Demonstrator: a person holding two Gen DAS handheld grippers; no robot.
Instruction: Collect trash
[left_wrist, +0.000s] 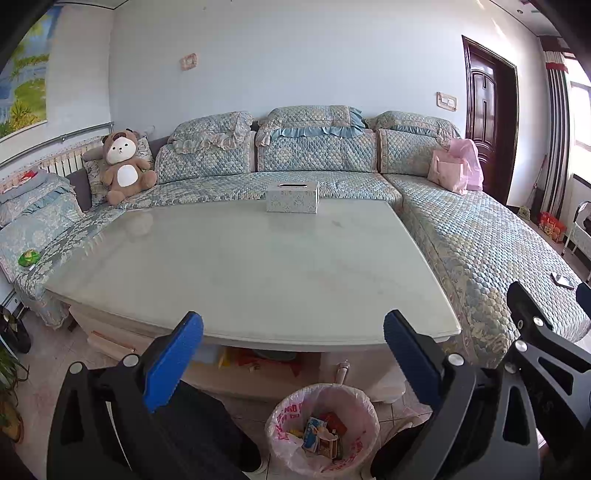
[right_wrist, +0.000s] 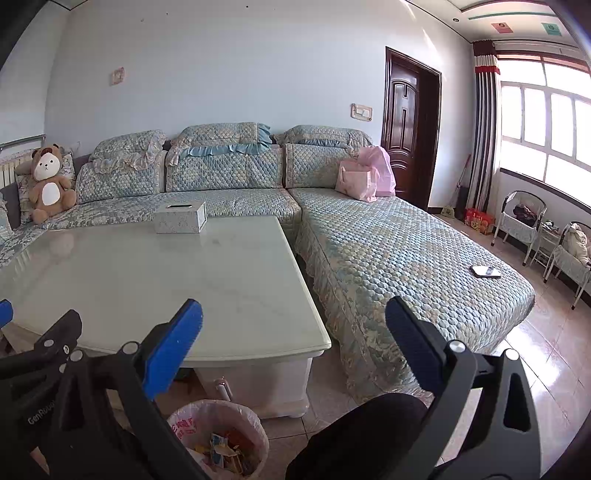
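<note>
Both grippers (left_wrist: 293, 354) (right_wrist: 293, 350) held open and empty above the wrapper-filled bin (left_wrist: 323, 430); its loose liner could be snagged

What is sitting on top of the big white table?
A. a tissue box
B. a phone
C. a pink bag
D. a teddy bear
A: the tissue box is the only thing standing on the table, near its far edge; the teddy bear, pink bag and phone are all on the sofa.
</note>
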